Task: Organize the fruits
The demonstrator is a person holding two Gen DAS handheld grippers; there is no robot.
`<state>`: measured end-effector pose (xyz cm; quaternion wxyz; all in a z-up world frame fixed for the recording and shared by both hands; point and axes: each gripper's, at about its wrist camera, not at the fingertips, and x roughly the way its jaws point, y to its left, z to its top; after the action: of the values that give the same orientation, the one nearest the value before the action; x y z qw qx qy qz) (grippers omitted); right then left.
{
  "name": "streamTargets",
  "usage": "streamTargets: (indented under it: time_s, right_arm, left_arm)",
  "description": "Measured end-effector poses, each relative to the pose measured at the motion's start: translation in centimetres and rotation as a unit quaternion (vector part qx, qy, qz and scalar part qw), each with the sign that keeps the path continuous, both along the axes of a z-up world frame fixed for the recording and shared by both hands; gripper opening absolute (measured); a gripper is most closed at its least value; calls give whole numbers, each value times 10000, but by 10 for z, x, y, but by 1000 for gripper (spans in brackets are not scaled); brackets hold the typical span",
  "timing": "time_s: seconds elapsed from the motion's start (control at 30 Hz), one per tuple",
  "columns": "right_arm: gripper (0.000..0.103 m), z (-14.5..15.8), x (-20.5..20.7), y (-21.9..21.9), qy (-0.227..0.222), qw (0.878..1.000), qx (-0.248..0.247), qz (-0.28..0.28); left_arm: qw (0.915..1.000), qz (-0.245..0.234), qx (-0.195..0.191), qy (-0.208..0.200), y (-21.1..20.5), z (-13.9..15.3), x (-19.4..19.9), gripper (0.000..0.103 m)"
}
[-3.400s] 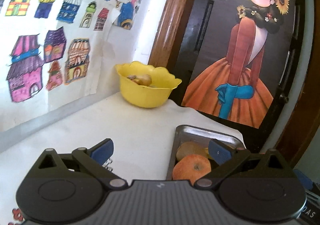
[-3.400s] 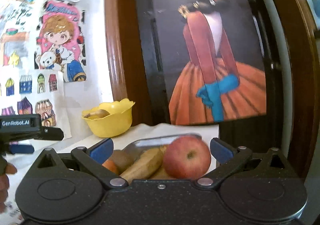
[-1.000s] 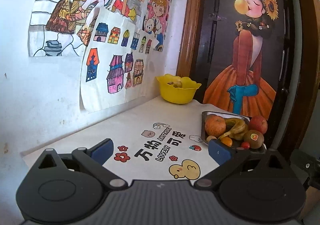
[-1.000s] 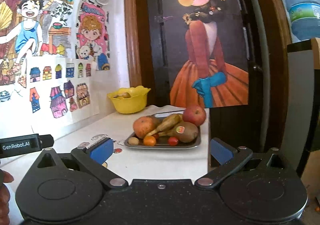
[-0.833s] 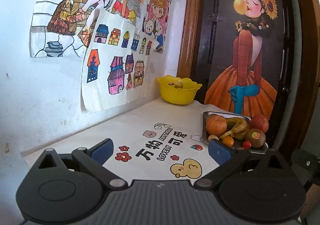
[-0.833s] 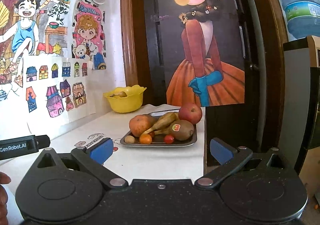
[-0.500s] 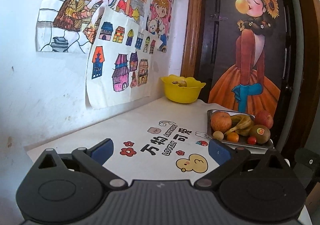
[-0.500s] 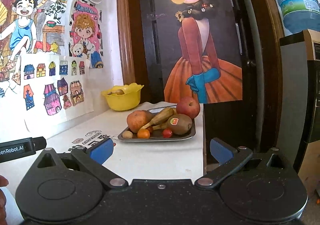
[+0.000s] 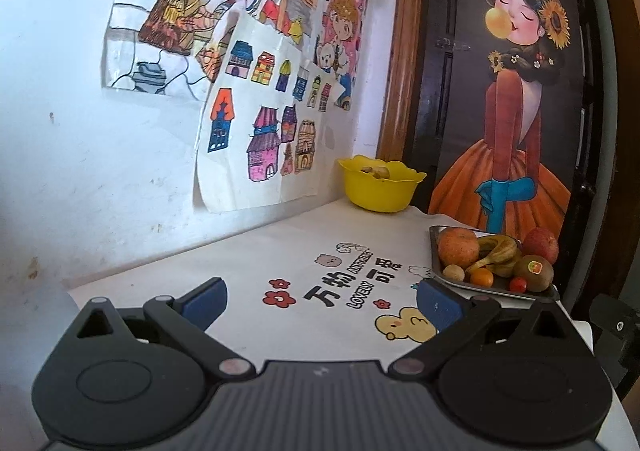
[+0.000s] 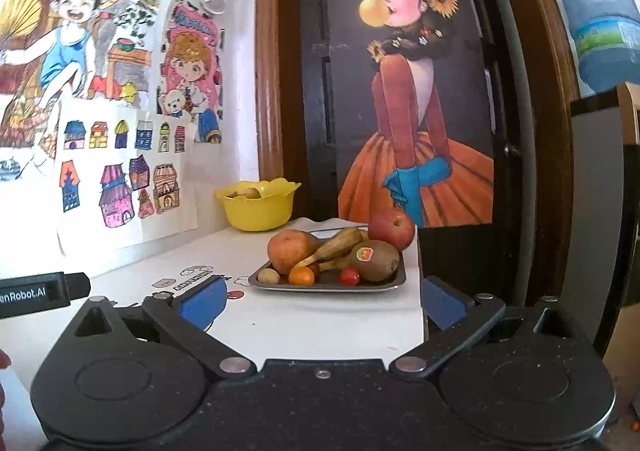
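Left wrist view: left hand-held gripper [image 9: 322, 299] at bottom of frame, jaws spread wide, blue pads [image 9: 204, 297] apart, nothing between them, touching nothing. It hangs over the white counter [image 9: 248, 251] with printed cartoon marks. Tray [image 9: 496, 289] at right middle, near the counter's right edge, well ahead of the right pad. On it: orange [image 9: 458, 247] at left, bananas [image 9: 498, 253] in the middle, apple [image 9: 541, 245] at back right, kiwi [image 9: 534, 273] with sticker at front right, small tomato [image 9: 518, 284] and small orange fruit [image 9: 481, 277] in front, a small tan round fruit [image 9: 453, 273] at front left. Yellow bowl [image 9: 380, 189] in the far corner, centre frame, with something pale inside; cannot tell what. Drawings [image 9: 256, 139] on the wall at upper left.

Right wrist view: right hand-held gripper [image 10: 322, 301] at bottom, jaws wide apart, empty, no contact. Tray [image 10: 328, 283] at centre, just ahead, between the pads' lines. Orange [image 10: 290, 251] left, bananas [image 10: 334, 245] across the middle, apple [image 10: 391, 229] back right, kiwi [image 10: 375, 259] front right, tomato [image 10: 349, 277], small orange fruit [image 10: 301, 276], tan fruit [image 10: 269, 275]. Bowl [image 10: 258, 205] behind the tray, left of centre, apart from it. The left gripper's body [image 10: 40, 293] pokes in at the left edge.
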<state>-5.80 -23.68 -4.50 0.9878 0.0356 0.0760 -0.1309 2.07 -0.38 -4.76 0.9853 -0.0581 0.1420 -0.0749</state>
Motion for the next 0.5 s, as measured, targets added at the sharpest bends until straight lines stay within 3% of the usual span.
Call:
streamTargets:
  time_s: [0.17, 0.5]
  right_arm:
    - [102, -5, 2, 8, -122, 9997, -203, 55]
    - [102, -12, 15, 8, 242, 9996, -119, 30]
  left_arm:
    - [10000, 42, -10, 26, 3, -4, 2, 103]
    - [9999, 25, 63, 120, 4, -8, 7, 103]
